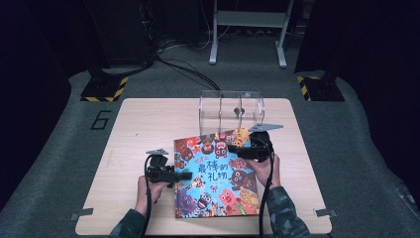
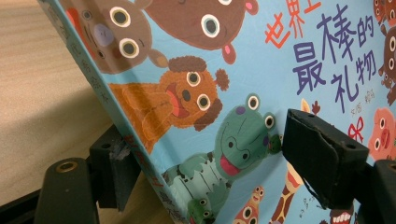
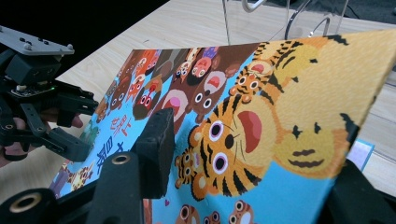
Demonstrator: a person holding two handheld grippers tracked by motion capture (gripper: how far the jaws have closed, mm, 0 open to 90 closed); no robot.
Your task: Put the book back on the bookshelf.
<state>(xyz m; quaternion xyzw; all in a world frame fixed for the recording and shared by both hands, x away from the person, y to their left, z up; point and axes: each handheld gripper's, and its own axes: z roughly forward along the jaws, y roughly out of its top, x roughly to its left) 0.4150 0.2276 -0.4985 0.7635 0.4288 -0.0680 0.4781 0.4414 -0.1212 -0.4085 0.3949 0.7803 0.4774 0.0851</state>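
Note:
A picture book [image 1: 213, 178] with a blue cover full of cartoon animals lies on the wooden table [image 1: 148, 124]. My left gripper [image 1: 185, 176] is at its spine side. In the left gripper view [image 2: 205, 144] one pad presses the cover by the green frog and the other sits under the spine of the book [image 2: 261, 56], whose edge is tilted up. My right gripper [image 1: 237, 151] is at the book's far right corner. There [image 3: 257, 154] the jaws stand wide, one pad over the cover of the book [image 3: 261, 93], the other below its edge, and neither clamps it. The left gripper [image 3: 86, 128] shows beyond.
A clear plastic rack [image 1: 232, 111] with upright dividers stands at the table's back edge, just behind the book. Beyond the table are floor cables, two stand bases with yellow-black stripes [image 1: 101, 89] and a grey metal frame [image 1: 247, 29].

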